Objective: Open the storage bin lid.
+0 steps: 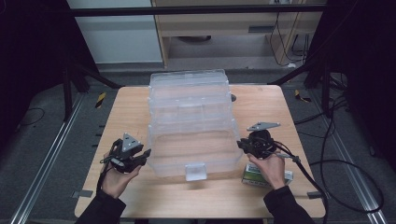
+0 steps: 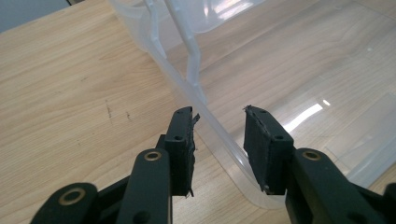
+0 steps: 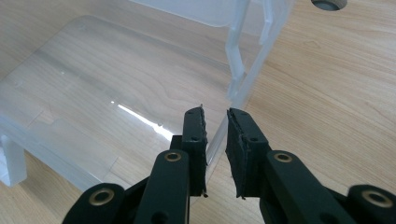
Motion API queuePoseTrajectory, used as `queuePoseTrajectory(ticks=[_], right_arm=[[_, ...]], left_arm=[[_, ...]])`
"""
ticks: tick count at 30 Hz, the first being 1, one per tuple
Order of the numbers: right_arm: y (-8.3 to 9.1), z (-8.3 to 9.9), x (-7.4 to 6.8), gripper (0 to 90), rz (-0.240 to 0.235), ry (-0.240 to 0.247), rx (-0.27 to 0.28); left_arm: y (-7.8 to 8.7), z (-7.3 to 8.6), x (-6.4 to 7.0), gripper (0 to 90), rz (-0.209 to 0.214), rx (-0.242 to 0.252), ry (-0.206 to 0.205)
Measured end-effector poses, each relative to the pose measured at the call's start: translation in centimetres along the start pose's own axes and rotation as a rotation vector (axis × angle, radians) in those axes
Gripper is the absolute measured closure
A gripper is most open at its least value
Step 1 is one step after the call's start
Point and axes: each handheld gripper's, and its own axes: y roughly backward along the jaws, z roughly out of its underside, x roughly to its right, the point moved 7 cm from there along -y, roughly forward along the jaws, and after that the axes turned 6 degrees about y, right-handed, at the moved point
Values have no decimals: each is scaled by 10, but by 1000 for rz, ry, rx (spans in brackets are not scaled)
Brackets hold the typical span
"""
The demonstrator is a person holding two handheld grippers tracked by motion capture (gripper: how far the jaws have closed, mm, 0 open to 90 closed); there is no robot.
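Note:
A large clear plastic box (image 1: 191, 140) with its lid thrown back stands in the middle of the wooden table (image 1: 130, 107). My left gripper (image 1: 146, 154) is at its front left corner. In the left gripper view it (image 2: 218, 116) is open, one jaw outside and one inside the box wall (image 2: 187, 79), with slack on both sides. My right gripper (image 1: 239, 144) is at the front right corner. In the right gripper view its jaws (image 3: 215, 116) sit close together on the thin right wall (image 3: 243, 70), one on each side.
A small green and white carton (image 1: 254, 176) lies on the table under the right hand. A round cable hole (image 1: 233, 98) sits in the tabletop behind the box. Cables trail off the table's right side. Bare wood lies left and right of the box.

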Motion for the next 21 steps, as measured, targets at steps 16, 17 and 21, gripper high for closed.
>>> queuePoseTrajectory(ticks=[16,17,21], right_arm=[[2,1,-5,769,-6,2,-7],[2,1,-6,768,-9,4,-8],[3,1,-9,762,-23,2,-14]], left_arm=[[-8,-7,-5,730,-1,-8,-10],[-9,-7,-6,736,-2,-7,-10],[-9,-8,-9,749,-4,-7,-10]])
